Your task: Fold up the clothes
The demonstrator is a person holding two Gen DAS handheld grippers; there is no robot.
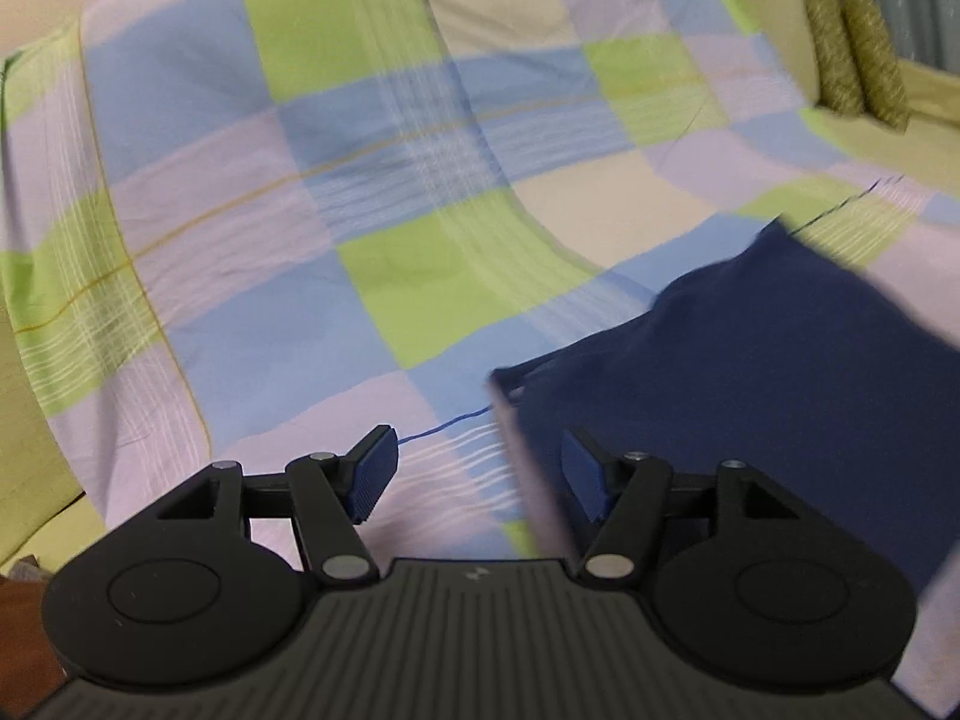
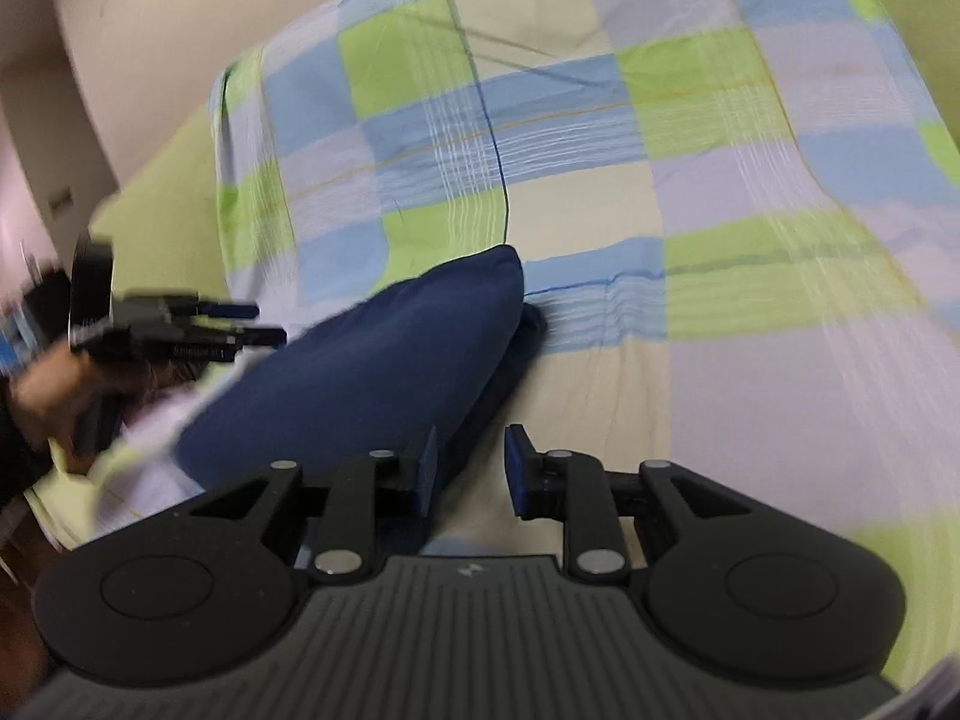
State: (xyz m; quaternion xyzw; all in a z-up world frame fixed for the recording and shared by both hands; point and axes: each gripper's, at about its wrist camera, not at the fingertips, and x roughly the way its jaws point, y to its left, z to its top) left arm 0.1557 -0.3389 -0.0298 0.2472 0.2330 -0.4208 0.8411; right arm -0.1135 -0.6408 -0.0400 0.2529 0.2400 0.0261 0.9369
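Hovering over bed [image 1: 252,138], both hand-held grippers, left [image 1: 474,474] and right [image 2: 468,474], standing open, empty; navy garment [image 2: 372,372] lying folded. Regrasping advice: pinch doubled edge squarely, avoid bedsheet.

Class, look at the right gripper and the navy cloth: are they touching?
Cannot tell. In the right wrist view the right gripper hangs open with bedsheet showing in the gap, but its left pad overlaps the navy cloth, so contact is unclear.

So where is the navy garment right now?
The navy garment lies folded on the checked bedspread, centre-left in the right wrist view, between the left gripper and the right gripper.
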